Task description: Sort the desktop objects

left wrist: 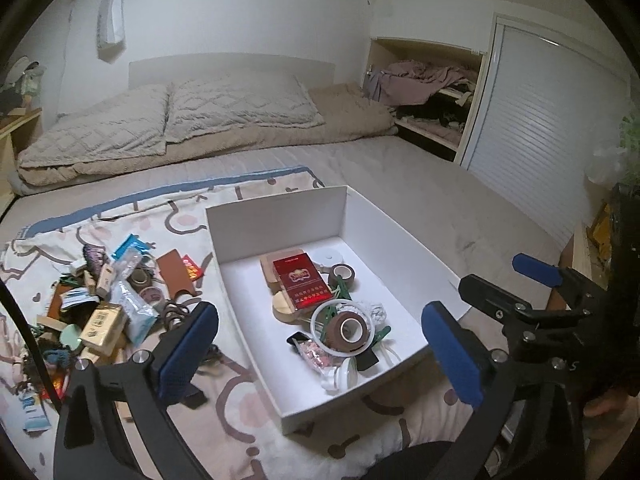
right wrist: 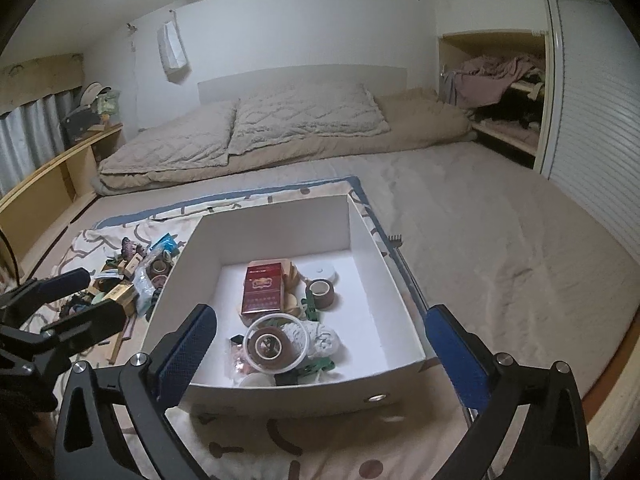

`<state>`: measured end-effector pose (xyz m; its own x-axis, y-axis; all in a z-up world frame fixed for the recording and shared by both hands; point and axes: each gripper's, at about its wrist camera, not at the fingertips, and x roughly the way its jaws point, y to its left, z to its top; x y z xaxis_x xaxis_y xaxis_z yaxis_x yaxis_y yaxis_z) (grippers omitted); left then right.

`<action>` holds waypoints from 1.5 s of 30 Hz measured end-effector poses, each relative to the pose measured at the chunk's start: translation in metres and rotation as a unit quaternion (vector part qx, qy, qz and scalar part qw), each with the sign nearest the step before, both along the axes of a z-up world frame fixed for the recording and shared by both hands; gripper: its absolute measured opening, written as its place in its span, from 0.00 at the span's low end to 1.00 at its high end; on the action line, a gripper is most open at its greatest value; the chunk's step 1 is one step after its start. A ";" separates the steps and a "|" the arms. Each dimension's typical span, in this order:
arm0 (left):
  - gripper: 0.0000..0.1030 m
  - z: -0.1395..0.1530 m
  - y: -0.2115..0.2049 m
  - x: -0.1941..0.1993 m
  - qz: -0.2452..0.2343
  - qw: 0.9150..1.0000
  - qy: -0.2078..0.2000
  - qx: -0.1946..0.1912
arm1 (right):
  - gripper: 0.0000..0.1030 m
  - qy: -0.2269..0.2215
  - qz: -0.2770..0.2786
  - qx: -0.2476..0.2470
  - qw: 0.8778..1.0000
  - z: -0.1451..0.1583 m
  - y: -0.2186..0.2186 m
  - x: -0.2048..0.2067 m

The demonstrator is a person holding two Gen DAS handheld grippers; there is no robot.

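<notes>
Both hand-held grippers are released and carry nothing. The left hand-held gripper [left wrist: 320, 344] has its blue pads spread wide, the white box [left wrist: 276, 220] framed between them but untouched. The right hand-held gripper [right wrist: 320, 344] hangs over the box's near wall, jaws equally wide.

The box sits on a patterned blanket [left wrist: 120, 216] on the bed. Inside it lie a red packet [left wrist: 302, 280], a brown tape roll [left wrist: 350, 330] inside a clear ring, a second tape roll [left wrist: 342, 274], green clips and small bits. The unsorted pile [left wrist: 100, 304] lies to the left of the box: packets, wooden blocks, a yellow box [left wrist: 100, 322], sachets, more tape.

Risks, as I judge them:
- The pile is tangled and overlapping, so a grab there may drag along a neighbour or pinch a soft sachet that slips out on the way.
- The bed is soft. Pressing down could tilt the box or sink an item away from the pads.
- The two grippers hang close together near the box; reaching across at once could knock them together or clip the near wall.
- The box's near end is crowded, so dropping onto the stack may make things roll.
</notes>
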<state>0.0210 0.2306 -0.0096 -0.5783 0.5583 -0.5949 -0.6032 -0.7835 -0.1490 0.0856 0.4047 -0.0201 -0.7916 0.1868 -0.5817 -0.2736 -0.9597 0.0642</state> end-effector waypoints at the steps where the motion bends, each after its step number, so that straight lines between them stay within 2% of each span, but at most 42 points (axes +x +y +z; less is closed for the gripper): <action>1: 0.99 0.002 -0.003 0.002 0.003 1.000 0.002 -0.001 | 1.00 0.003 0.001 0.005 1.000 0.002 -0.004 0.003; 13: 0.99 0.017 -0.043 0.023 0.021 1.000 0.017 -0.007 | 1.00 0.022 -0.017 0.018 0.999 0.020 -0.037 0.025; 36: 0.99 0.019 -0.117 0.033 0.071 0.997 0.021 0.000 | 1.00 0.039 0.001 0.031 0.999 0.027 -0.085 0.044; 45: 0.99 0.019 -0.143 0.032 0.095 0.995 0.031 0.000 | 1.00 0.048 0.024 0.033 0.998 0.029 -0.104 0.043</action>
<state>0.0532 0.0881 0.0094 -0.7084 0.4365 -0.5546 -0.4529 -0.8838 -0.1171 0.1286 0.3003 0.0090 -0.8517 0.1822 -0.4914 -0.2226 -0.9746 0.0245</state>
